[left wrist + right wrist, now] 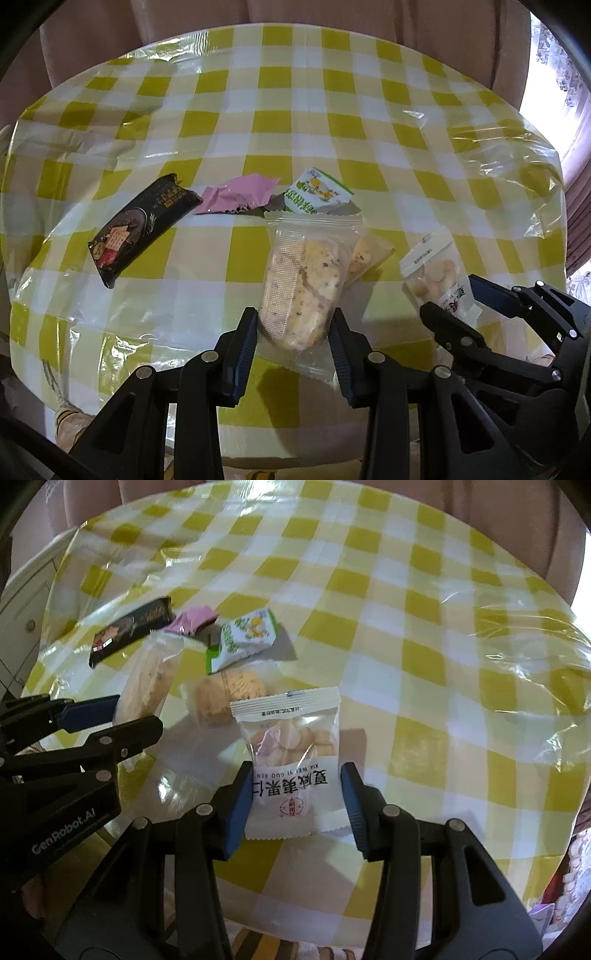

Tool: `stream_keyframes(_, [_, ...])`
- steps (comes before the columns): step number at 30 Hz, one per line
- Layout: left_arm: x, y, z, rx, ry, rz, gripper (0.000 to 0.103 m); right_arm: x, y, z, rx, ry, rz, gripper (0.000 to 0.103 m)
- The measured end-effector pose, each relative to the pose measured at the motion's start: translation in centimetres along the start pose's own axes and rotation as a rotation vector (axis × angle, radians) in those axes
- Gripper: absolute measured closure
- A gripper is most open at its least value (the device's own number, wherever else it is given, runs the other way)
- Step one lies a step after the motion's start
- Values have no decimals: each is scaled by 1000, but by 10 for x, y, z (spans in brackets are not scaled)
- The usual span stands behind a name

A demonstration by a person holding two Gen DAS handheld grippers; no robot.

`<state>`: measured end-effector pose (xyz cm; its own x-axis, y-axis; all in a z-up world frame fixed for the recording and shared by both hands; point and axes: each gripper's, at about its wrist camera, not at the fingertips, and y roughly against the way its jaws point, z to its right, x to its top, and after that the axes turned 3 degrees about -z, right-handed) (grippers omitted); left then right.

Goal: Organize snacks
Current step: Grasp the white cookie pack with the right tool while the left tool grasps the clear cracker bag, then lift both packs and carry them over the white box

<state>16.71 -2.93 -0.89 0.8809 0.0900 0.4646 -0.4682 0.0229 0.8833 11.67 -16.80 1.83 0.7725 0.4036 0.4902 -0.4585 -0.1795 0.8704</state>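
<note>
Left gripper [293,334] clamping clear biscuit packet [301,280], right gripper [297,805] clamping nut packet [291,760]

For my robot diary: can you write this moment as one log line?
left tongs: gripping cookie packet; right tongs: gripping nut packet; black packet: on tablecloth
</note>
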Motion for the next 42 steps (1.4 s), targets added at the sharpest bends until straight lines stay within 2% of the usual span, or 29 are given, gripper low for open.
stream_keyframes(16, [-13,31,47,-40,-63,45,64,-30,50,45,-34,-141,62,52])
stream_keyframes(34, [-36,54,138,-110,-208,58,64,-101,97,120,-102,-296,67,52])
stream_keyframes(42, [-47,62,179,-194,-273,57,64,-137,116,158,-140,-382,63,52])
